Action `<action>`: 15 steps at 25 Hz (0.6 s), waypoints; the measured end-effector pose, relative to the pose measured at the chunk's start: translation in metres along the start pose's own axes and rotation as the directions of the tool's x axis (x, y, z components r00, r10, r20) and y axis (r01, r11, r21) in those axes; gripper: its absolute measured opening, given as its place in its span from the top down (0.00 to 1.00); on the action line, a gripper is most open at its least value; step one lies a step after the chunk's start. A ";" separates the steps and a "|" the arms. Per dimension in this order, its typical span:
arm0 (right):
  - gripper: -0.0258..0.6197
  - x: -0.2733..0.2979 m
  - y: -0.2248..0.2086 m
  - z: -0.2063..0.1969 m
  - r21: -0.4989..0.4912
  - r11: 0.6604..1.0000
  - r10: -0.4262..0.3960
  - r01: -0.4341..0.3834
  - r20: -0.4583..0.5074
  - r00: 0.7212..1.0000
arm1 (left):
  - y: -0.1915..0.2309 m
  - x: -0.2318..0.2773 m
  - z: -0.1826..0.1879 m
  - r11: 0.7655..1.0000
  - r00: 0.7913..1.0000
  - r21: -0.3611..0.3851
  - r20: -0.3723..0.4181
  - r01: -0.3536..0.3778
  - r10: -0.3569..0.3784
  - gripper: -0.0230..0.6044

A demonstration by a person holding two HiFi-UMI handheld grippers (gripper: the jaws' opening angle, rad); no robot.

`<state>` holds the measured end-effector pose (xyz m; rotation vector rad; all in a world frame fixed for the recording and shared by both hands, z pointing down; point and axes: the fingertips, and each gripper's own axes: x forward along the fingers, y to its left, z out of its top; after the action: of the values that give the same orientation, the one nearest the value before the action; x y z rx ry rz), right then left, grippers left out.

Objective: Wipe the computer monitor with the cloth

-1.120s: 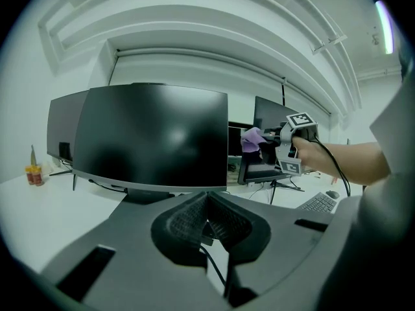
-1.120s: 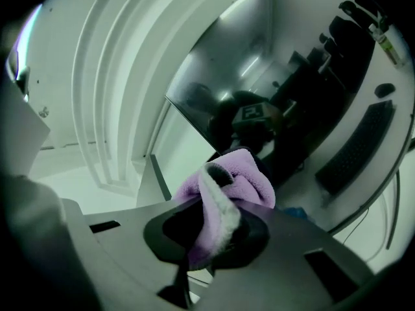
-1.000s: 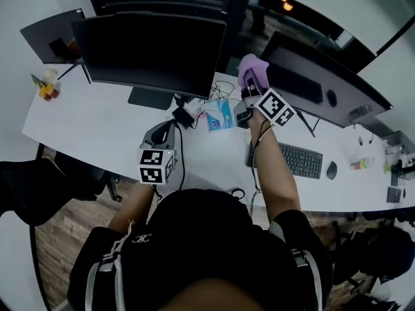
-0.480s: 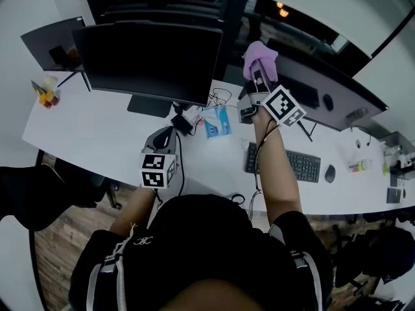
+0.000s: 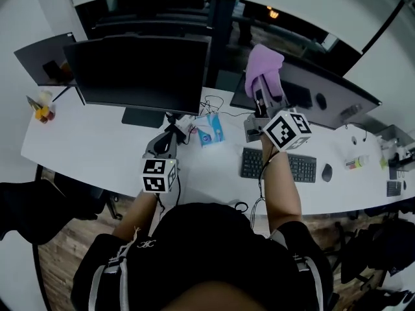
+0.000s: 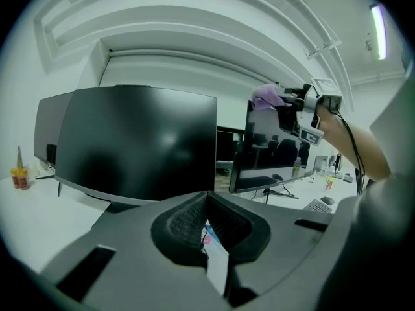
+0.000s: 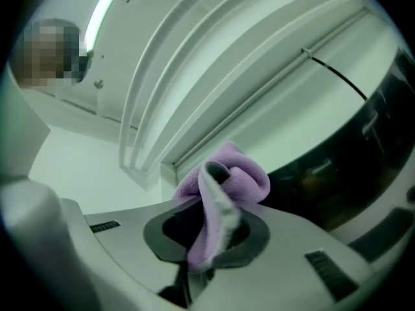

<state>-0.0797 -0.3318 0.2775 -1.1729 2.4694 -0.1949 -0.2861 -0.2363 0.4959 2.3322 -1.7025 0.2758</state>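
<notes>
The right tool (image 5: 262, 91) clenched the purple cloth (image 5: 264, 62) at the right monitor's (image 5: 327, 102) top edge, likely to wipe downward. The left tool (image 5: 170, 132) (clenched, empty) hung clear near the surface's (image 5: 84, 141) front edge.

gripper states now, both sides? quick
left gripper: tongs closed, nothing between them.
right gripper: tongs closed on the purple cloth.
</notes>
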 end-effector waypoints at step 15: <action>0.88 -0.179 -0.126 -0.035 -0.397 0.846 -0.425 0.356 -0.099 0.900 | -0.121 0.067 0.022 0.987 0.988 0.041 -0.003 0.156 -0.156 0.94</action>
<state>0.0977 -0.2758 0.3985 -1.9034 2.4574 0.0627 -0.1502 -0.2684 0.4850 2.4789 -1.5164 0.2843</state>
